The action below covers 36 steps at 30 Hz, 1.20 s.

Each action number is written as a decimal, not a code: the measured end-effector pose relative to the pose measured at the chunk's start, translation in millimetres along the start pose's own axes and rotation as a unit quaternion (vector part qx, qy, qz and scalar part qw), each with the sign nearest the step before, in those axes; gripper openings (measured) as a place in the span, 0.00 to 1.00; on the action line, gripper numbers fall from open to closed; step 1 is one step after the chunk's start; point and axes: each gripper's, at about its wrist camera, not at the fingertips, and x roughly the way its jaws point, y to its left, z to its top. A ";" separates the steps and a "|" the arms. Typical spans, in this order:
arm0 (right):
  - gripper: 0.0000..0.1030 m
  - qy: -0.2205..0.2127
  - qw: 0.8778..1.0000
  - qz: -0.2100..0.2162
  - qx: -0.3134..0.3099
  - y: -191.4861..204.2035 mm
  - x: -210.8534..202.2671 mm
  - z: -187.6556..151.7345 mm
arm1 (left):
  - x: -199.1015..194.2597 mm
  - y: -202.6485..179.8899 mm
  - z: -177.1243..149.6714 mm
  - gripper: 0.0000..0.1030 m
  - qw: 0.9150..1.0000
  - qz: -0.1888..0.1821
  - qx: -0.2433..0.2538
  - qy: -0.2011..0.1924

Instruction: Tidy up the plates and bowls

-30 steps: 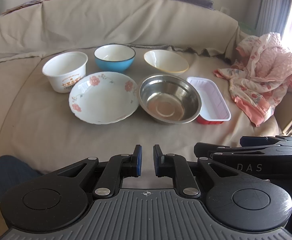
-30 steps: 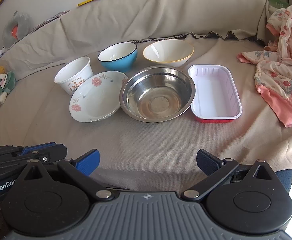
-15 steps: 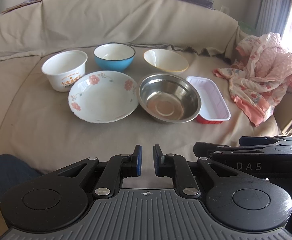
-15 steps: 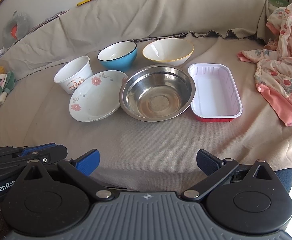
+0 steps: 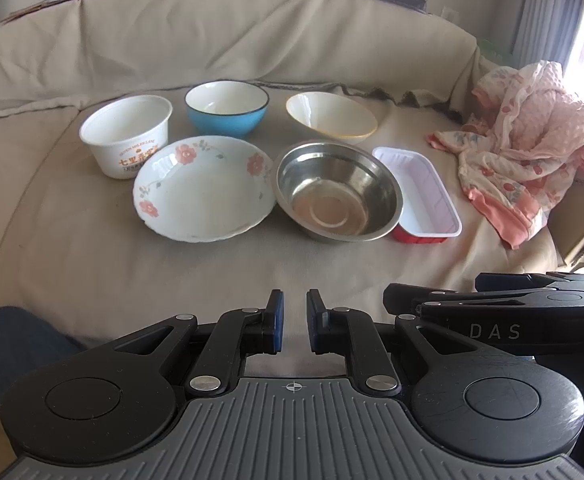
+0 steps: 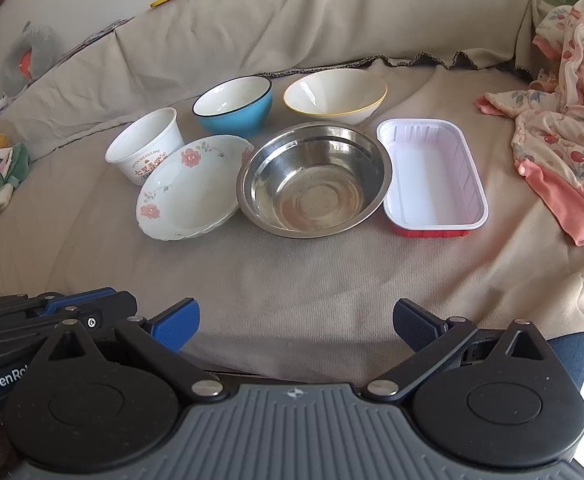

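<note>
**Dishes laid out on the covered sofa, both grippers empty**

From left to right on the beige cover point(image 6: 292, 280): paper cup point(image 6: 146, 148), flowered plate point(image 6: 188, 190) touching the steel bowl point(image 6: 313, 180), then the red-sided tray point(image 6: 431, 178). Behind them sit the blue bowl point(image 6: 234, 106) and the yellow-rimmed bowl point(image 6: 333, 96). The left gripper point(image 5: 292, 326) is nearly closed, holding nothing; the right gripper point(image 6: 295, 322) is spread wide, empty.
</note>
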 end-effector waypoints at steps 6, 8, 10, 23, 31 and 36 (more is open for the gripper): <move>1.00 -0.001 1.000 -0.001 0.000 -0.1 -0.4 0.2 | 0.9 0.4 1.4 0.14 1.000 -0.002 -0.001 0.001; 1.00 -0.001 1.000 0.000 0.001 -0.4 0.3 0.5 | 2.6 0.8 2.7 0.14 1.000 -0.007 -0.003 0.002; 1.00 -0.010 1.000 0.003 0.001 -1.8 2.3 1.3 | 7.1 4.8 6.6 0.14 1.000 -0.021 -0.013 0.004; 1.00 -0.053 0.994 0.067 0.068 -46.1 67.0 33.5 | 88.6 71.1 71.8 0.14 0.991 -0.092 -0.075 -0.058; 1.00 0.006 0.988 0.091 0.122 -61.9 124.9 48.1 | 133.3 86.4 92.5 0.14 0.985 -0.156 -0.065 -0.028; 1.00 0.038 0.987 0.099 0.121 -64.4 145.0 44.8 | 153.5 88.4 98.6 0.14 0.986 -0.154 -0.059 -0.023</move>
